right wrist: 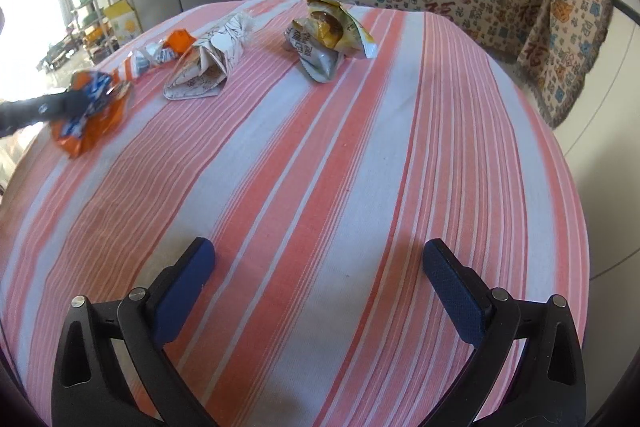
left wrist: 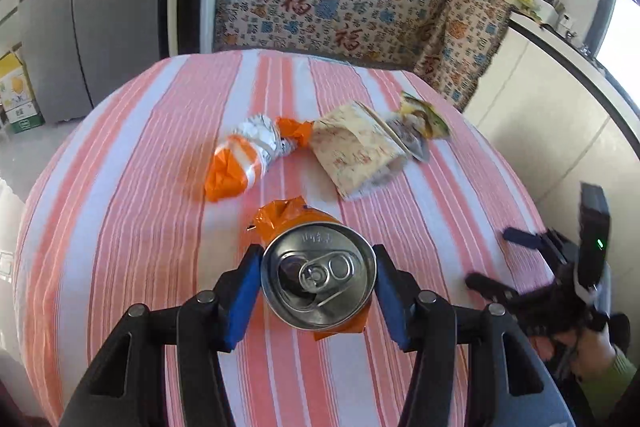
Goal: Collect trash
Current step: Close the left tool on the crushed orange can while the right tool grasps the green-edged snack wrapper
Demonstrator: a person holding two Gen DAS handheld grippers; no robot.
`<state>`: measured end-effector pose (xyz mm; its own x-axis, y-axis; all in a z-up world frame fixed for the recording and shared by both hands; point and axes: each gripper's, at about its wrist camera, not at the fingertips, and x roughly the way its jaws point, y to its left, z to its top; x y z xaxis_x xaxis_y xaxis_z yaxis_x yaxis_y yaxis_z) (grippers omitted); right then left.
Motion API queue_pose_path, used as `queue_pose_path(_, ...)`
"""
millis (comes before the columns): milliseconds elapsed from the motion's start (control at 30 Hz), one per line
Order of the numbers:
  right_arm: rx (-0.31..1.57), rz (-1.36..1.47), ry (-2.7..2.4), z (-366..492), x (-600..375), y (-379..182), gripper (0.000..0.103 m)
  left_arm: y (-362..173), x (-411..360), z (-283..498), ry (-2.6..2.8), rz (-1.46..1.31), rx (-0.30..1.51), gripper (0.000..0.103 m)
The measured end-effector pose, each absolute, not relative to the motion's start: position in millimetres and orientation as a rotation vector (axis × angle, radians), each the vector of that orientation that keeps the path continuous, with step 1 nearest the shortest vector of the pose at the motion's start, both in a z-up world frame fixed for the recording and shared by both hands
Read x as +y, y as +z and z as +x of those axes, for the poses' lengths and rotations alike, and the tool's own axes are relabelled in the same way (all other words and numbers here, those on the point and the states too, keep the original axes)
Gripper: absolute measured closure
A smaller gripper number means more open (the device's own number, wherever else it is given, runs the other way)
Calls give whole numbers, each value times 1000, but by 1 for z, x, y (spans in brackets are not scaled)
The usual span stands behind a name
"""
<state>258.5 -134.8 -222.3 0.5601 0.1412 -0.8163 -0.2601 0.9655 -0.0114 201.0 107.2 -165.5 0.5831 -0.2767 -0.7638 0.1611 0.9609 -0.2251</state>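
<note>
The left gripper [left wrist: 318,285] holds the can [left wrist: 319,279] tight, near the table's [left wrist: 120,227] 6 o'clock edge. The right gripper [right wrist: 319,281] is wide and holds nothing. Next, I think, the can needs a bin; wrappers [left wrist: 240,157] wait at 12 o'clock.

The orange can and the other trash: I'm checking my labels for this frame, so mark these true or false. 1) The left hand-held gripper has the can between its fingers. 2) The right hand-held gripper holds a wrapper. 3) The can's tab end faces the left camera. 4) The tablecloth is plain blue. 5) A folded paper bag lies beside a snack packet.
1) True: the left hand-held gripper clasps the can.
2) False: the right hand-held gripper is open and empty.
3) True.
4) False: the tablecloth is pink and white striped.
5) True: the paper bag touches the snack packet.
</note>
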Motion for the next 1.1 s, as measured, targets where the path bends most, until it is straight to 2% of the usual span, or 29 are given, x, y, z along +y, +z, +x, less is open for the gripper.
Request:
queue_pose_path(133, 948, -136, 237, 258, -135, -223, 0, -168, 97, 168, -294, -62, 897, 46)
queue_pose_path(200, 948, -137, 237, 258, -135, -223, 1, -175, 87, 161, -265, -6, 870, 30)
queue_pose_path(267, 948, -138, 237, 258, -135, -223, 1, -186, 78, 161, -228, 44, 870, 26)
queue_pose_path(400, 947, -137, 238, 258, -135, -223, 1, -211, 69, 170, -178, 106, 901, 26)
queue_pose_path(767, 969, -152, 260, 263, -135, -223, 0, -211, 71, 177, -153, 86, 917, 20)
queue_pose_path(1100, 1003, -137, 236, 369, -135, -224, 0, -212, 72, 177, -148, 82, 915, 18)
